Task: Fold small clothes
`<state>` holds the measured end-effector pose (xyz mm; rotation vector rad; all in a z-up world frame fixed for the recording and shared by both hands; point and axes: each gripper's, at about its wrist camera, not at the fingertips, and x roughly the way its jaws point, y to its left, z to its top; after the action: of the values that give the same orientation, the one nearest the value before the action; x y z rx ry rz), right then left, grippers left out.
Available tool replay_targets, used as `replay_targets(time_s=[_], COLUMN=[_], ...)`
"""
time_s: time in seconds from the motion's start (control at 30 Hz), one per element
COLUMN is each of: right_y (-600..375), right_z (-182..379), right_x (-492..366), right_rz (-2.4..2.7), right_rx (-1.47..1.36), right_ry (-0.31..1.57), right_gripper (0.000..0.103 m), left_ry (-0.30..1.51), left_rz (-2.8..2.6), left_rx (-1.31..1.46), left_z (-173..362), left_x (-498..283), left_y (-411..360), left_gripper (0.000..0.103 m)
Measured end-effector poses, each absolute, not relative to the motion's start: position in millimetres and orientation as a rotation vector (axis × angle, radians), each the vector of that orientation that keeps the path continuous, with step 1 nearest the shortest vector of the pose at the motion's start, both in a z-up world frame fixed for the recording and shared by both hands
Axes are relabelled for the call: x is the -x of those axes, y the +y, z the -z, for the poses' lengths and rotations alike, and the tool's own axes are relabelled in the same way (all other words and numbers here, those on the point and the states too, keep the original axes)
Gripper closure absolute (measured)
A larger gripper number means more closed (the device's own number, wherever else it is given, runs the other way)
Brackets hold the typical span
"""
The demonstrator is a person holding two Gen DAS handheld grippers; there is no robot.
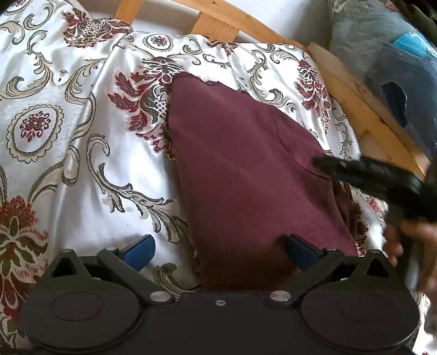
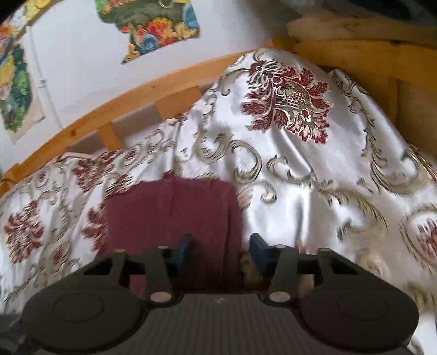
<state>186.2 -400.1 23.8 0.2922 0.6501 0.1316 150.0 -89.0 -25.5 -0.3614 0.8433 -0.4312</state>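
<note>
A maroon garment (image 1: 240, 169) lies folded flat on the white floral bedspread (image 1: 82, 163). My left gripper (image 1: 218, 251) is open wide just above the garment's near edge, its left blue pad over the bedspread and its right pad over the cloth, holding nothing. The right gripper shows in the left wrist view (image 1: 387, 180) as a blurred black shape at the garment's right edge. In the right wrist view the garment (image 2: 174, 213) lies ahead and my right gripper (image 2: 221, 251) is partly open over its near right edge, empty.
A wooden bed frame (image 1: 355, 90) runs along the far and right sides. A blue-grey plastic-covered bundle (image 1: 382, 54) sits beyond it at the right. A white wall with colourful pictures (image 2: 153, 24) stands behind the bed.
</note>
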Motion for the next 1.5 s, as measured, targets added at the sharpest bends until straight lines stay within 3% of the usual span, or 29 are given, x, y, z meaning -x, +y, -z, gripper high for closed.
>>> replay_targets(time_s=[0.03, 0.07, 0.1, 0.33, 0.63, 0.77, 0.87, 1.03, 1.23, 1.5], right_y=[-400, -401, -402, -379, -399, -404, -405, -401, -386, -375], right_z=[-22, -21, -20, -42, -17, -21, -27, -27, -18, -12], right_x=[-196, -205, -213, -225, -220, -220, -227, -252, -268, -284], right_rz=[-0.122, -0.128, -0.143, -0.207, -0.152, -0.171, -0.188, -0.245, -0.278, -0.261], right_rx=[-0.294, -0.307, -0.318, -0.171, -0.233, -0.243, -0.256, -0.273, -0.234, -0.184], right_ry=[0.655, 0.663, 0.669, 0.576, 0.664, 0.664, 0.653, 0.7, 0.727, 0.741], right_gripper=[0.062, 0.073, 0.094, 0.096, 0.095, 0.083, 0.055, 0.03, 0.019, 0.015], left_ry=[0.841, 0.839, 0.838, 0.832, 0.841, 0.839, 0.838, 0.836, 0.836, 0.829], left_rz=[0.431, 0.431, 0.432, 0.46, 0.477, 0.479, 0.478, 0.481, 0.485, 0.49], left_rx=[0.361, 0.361, 0.36, 0.355, 0.348, 0.345, 0.344, 0.341, 0.343, 0.347], left_z=[26, 26, 26, 27, 29, 29, 29, 29, 30, 32], left_x=[-150, -149, -149, -147, -149, -149, -149, -149, -149, -149], left_y=[-89, -89, -89, -95, -95, -96, -96, -97, -96, -96], left_gripper=[0.001, 0.001, 0.001, 0.001, 0.001, 0.001, 0.001, 0.001, 0.001, 0.0])
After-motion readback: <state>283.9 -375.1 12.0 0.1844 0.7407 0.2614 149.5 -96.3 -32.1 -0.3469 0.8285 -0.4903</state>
